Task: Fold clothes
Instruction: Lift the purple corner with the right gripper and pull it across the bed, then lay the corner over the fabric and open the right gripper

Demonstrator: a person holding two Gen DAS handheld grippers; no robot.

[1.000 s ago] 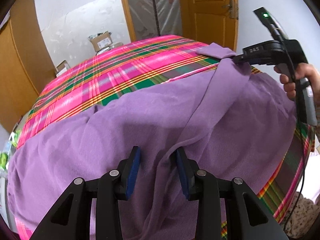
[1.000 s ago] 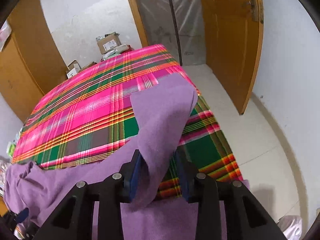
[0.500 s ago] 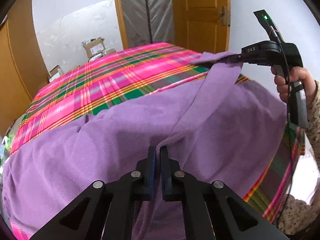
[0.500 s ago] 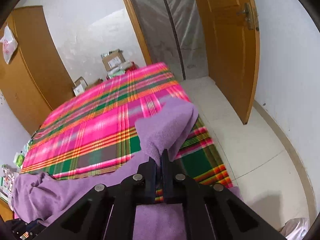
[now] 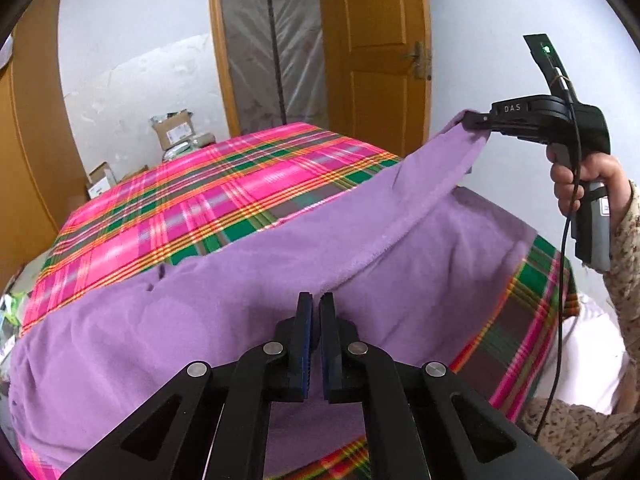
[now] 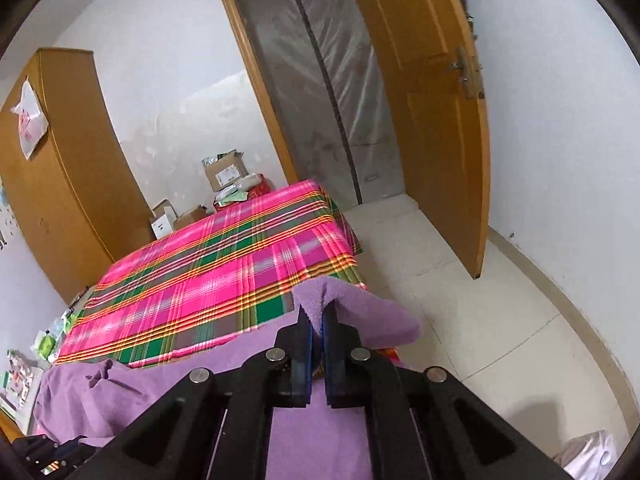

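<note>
Since a moment ago, the right gripper (image 5: 474, 120) has gone higher, up to the upper right of the left wrist view, and it pulled the corner of the purple garment (image 5: 280, 280) up off the bed. The left gripper (image 5: 315, 304) was wide one second ago and now its jaws are pressed together on a fold of the same purple cloth at the bottom middle of its view.

In the right wrist view, the right gripper's (image 6: 316, 322) jaws are squeezed tight on the purple corner, which pokes up between them. A hand (image 5: 580, 184) holds that gripper's handle.

Most of the garment lies spread over the near part of the pink and green plaid bed cover (image 5: 200, 200). Cardboard boxes (image 6: 226, 168) sit behind the bed, by the wooden door (image 6: 432, 120).
</note>
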